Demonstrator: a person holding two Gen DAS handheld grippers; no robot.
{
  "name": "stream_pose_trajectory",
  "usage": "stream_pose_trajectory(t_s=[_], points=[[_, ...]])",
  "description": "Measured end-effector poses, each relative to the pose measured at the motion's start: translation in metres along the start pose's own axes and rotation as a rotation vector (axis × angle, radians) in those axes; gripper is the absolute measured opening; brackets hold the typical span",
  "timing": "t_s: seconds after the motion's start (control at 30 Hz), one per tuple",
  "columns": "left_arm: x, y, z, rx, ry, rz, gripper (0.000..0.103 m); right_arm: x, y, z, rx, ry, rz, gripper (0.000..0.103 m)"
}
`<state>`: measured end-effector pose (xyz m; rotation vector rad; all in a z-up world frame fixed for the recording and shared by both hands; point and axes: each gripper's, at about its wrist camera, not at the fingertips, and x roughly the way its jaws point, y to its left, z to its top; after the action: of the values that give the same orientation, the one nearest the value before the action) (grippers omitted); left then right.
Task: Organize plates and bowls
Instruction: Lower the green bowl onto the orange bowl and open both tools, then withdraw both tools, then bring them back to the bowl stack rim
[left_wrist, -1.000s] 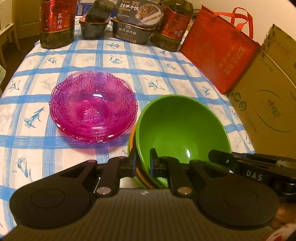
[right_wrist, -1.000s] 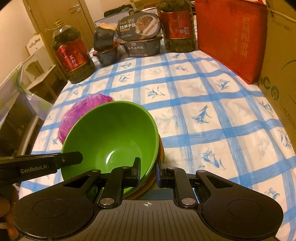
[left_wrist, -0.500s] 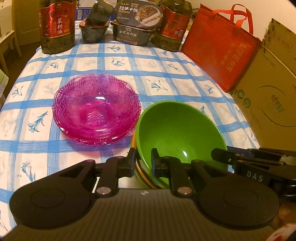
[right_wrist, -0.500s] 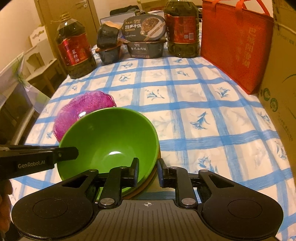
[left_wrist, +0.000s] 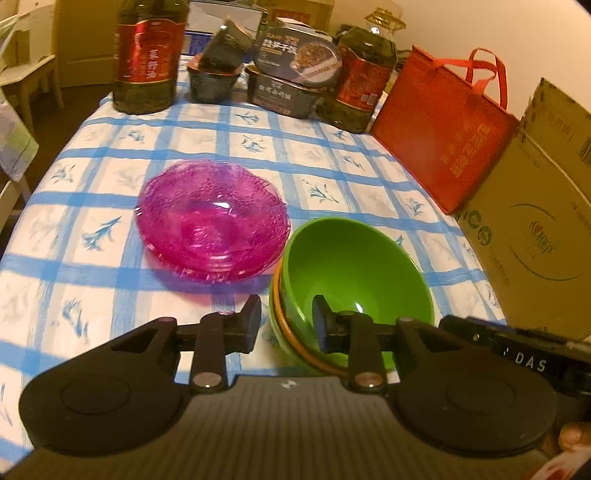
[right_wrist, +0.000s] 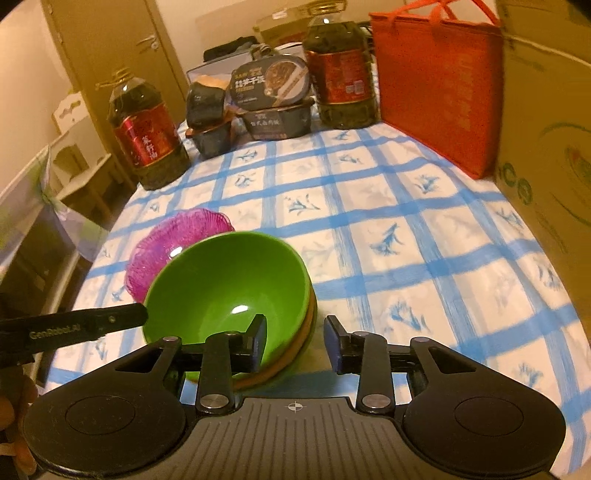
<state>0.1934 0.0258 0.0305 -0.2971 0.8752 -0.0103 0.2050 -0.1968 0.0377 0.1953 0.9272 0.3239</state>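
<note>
On the checked tabletop (left_wrist: 92, 192), pink glass plates (left_wrist: 212, 219) sit left of the stacked green bowl (left_wrist: 354, 269). My left tool (left_wrist: 284, 325) and right tool (right_wrist: 295, 338) straddle its rim, both released.

Nested green bowls (left_wrist: 354, 269) beside pink plates (left_wrist: 212, 221)

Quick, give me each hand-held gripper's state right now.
Left hand-held gripper: open, straddling the green bowl's rim, holding nothing.
Right hand-held gripper: open, straddling the same rim, holding nothing.
</note>
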Motion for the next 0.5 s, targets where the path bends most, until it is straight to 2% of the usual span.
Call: stream_pose_trajectory(t_s=[0.27, 0.43, 0.5], points=[[-0.030, 0.001, -0.039, -0.009, 0.003, 0.029, 0.041, -0.025, -0.006, -0.033, 0.051, 0.035, 0.010, 0.037], [-0.042, 0.002, -0.061, -0.030, 0.019, 0.030, 0.048, -0.037, -0.006, -0.053, 0.060, 0.039, 0.004, 0.053], [-0.045, 0.001, -0.066, -0.025, 0.023, 0.034, 0.050, -0.041, -0.006, -0.059, 0.061, 0.041, 0.006, 0.064]])
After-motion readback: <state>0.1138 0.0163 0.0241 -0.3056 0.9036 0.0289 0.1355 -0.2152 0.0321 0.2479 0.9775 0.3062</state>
